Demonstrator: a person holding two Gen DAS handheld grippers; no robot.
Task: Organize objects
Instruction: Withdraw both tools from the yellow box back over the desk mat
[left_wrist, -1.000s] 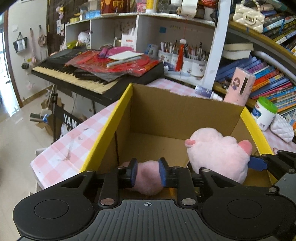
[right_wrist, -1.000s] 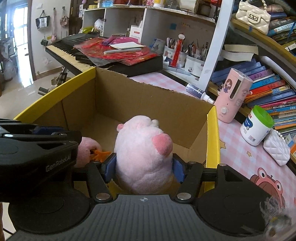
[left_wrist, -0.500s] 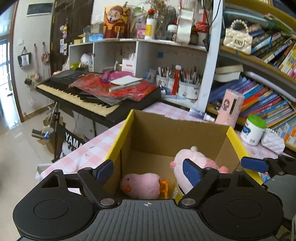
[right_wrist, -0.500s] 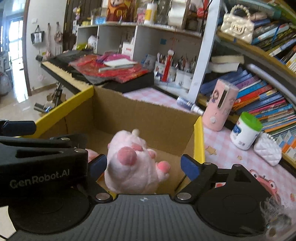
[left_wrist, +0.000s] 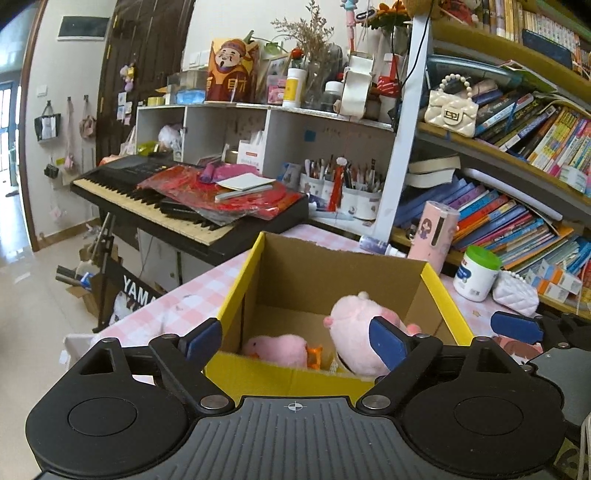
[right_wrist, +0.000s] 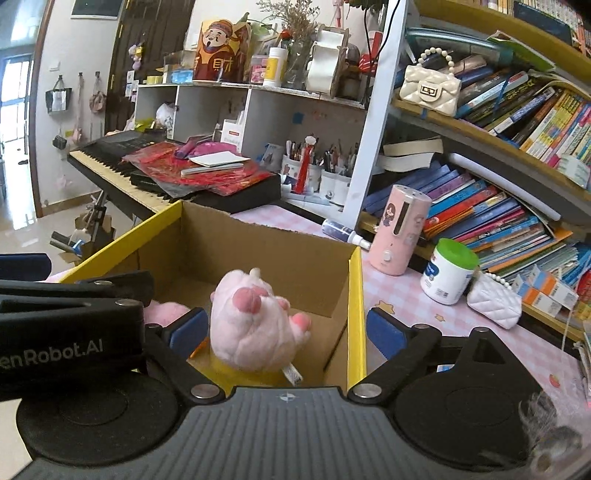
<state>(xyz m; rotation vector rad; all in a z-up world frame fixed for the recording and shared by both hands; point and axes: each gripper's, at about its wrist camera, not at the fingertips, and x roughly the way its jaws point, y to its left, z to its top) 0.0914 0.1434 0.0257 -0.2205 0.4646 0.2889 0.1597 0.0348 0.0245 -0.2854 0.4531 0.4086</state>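
On pink-checked desk (left_wrist: 207, 284): cardboard box (left_wrist: 332, 266) holds big pink plush (right_wrist: 255, 325), small pink plush (left_wrist: 277, 349) beside it. Left tool (left_wrist: 295, 341), right tool (right_wrist: 284, 332) both spread wide, empty. Drop-off step looks complete; next move calls for locating another loose item.

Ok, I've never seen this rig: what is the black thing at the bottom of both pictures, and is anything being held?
The black thing is a handheld two-finger gripper with a camera looking along its blue-padded fingers; a person carries one in each hand. One picture comes from the left gripper, the other from the right gripper. Both stand open and hold nothing. Ahead, on a pink checked table, is a cardboard box holding a pink pig plush and a smaller pink chick plush.
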